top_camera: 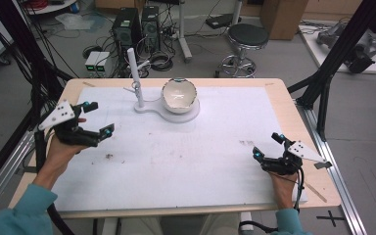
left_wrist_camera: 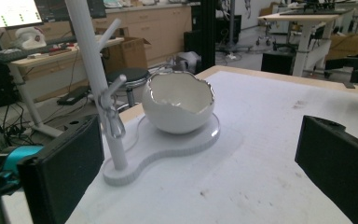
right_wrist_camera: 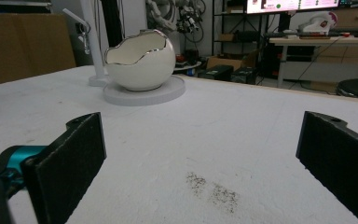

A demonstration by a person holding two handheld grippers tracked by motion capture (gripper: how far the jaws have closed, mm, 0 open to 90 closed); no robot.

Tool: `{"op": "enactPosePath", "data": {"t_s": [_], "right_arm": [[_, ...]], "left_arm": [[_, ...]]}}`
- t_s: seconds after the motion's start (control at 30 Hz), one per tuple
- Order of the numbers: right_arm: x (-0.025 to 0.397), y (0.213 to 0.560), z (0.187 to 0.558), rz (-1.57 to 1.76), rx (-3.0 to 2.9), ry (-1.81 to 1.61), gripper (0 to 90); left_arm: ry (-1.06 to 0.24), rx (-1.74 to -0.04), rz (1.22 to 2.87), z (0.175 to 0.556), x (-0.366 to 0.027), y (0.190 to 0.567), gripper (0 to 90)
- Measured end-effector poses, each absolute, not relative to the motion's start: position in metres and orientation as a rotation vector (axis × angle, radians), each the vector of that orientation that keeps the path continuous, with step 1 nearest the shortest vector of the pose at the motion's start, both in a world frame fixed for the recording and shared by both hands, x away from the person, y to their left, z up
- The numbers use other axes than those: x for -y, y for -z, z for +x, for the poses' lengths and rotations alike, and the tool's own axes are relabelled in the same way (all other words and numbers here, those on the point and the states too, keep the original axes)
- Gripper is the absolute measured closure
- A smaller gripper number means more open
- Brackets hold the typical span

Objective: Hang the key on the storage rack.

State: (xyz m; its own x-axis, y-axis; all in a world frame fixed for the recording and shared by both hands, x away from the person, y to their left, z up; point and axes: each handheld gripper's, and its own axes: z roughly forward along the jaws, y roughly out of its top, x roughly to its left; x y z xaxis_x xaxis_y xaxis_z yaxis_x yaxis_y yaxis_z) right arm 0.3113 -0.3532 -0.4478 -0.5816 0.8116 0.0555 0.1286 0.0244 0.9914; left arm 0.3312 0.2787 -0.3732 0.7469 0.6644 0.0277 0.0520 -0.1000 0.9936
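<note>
A white bowl shaped like a cracked eggshell sits on a flat white stand base at the back middle of the white-covered table. A white post rises from the base's left end, with a metal ring hanging from a peg. My left gripper is open at the left side, facing the stand from a short way off. My right gripper is open near the right front, low over the table, holding nothing.
Dark specks mark the cloth just ahead of the right gripper. Black frame struts stand off the table's right and left sides. Beyond the far edge are a stool, computer towers and floor cables.
</note>
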Motion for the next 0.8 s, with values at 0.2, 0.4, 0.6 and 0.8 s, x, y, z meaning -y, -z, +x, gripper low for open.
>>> {"op": "enactPosePath", "data": {"t_s": [0.2,0.4,0.6,0.8], "right_arm": [[0.353,0.448,0.311,0.957,-1.754,-1.600,0.6],[0.352,0.448,0.311,0.957,-1.752,-1.603,0.6],[0.352,0.448,0.311,0.957,-1.750,-1.603,0.6],[0.353,0.448,0.310,0.955,-1.747,-1.601,0.6]], "left_arm": [[-0.627,-0.645,1.555,0.300,-0.288,0.407,1.7],[-0.637,-0.681,1.491,0.281,-0.292,0.439,1.7],[-0.642,-0.720,1.452,0.270,-0.292,0.460,1.7],[-0.682,-0.723,1.405,0.265,-0.293,0.464,2.1]]}}
